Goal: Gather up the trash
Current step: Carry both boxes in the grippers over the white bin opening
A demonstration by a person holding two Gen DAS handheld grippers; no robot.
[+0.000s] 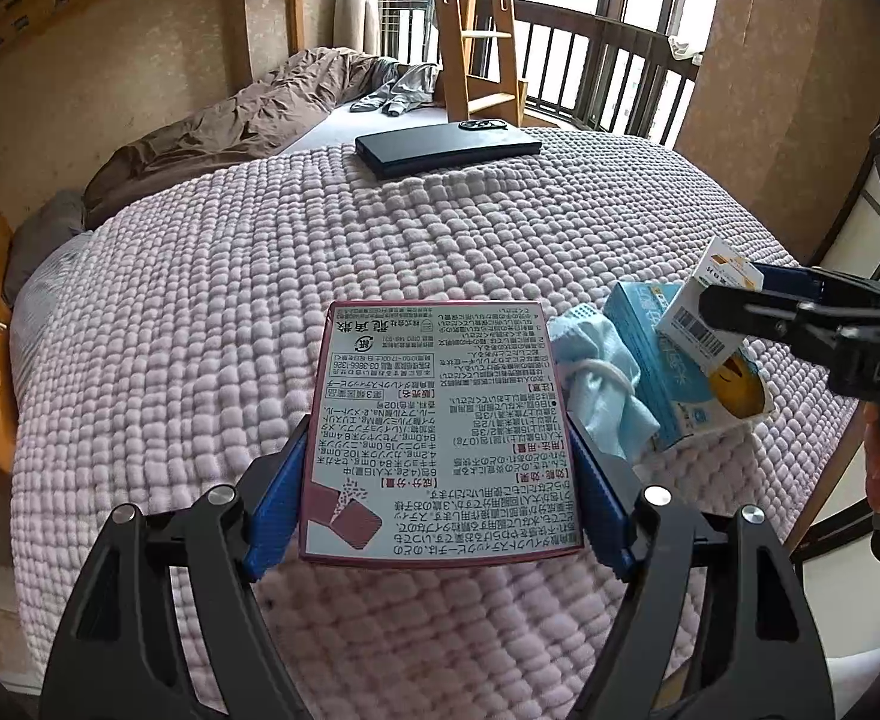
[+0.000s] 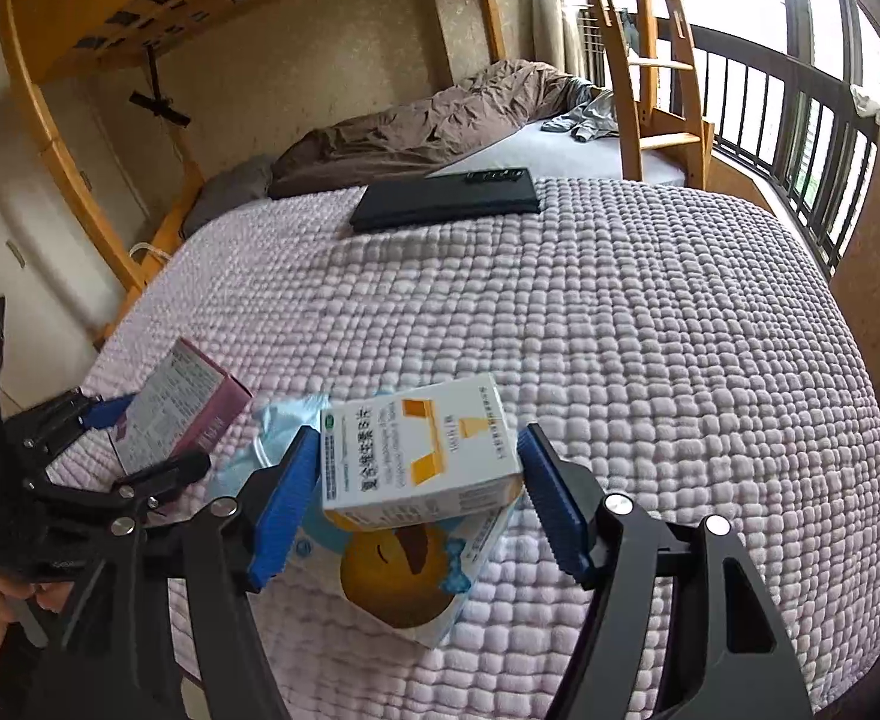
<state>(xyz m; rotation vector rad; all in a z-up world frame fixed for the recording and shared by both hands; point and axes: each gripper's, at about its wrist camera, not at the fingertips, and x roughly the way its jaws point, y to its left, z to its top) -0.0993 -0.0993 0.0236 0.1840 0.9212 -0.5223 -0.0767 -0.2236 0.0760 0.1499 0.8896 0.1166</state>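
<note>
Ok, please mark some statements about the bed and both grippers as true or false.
1. The left gripper holds a maroon-edged box. True.
2. The white and orange box lies on the floor. False: it sits between the right gripper fingers, above the blue box.
3. A black flat case lies on the pink blanket. True.
4. The light blue face mask hangs on the ladder. False: it lies on the blanket.

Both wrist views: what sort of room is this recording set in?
Most likely a bedroom with a bunk or loft bed: a quilted pink blanket covers the mattress, a rumpled brown duvet lies behind, and a wooden ladder rises beside railed windows.
</note>
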